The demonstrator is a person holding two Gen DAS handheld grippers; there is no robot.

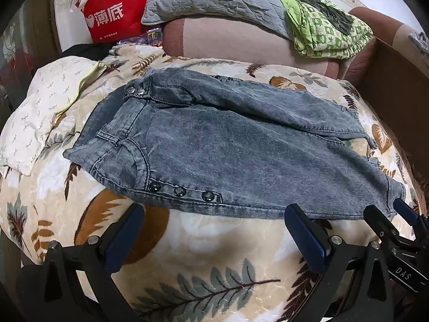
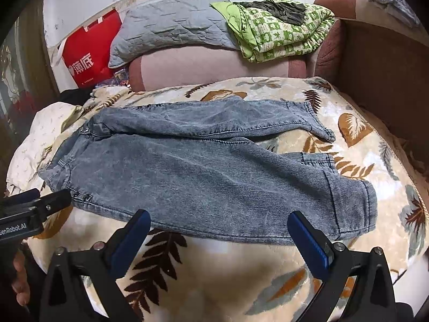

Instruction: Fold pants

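Pants spread flat across the bed; left claw and right claw both wide, empty, just short of their near edge.

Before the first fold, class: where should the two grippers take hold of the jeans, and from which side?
Grip the jeans along the near edge: left gripper by the buttoned waist, right gripper toward the cuff. Both hover open there, and the legs lie flat side by side, so lifting that edge probably folds one leg over the other.
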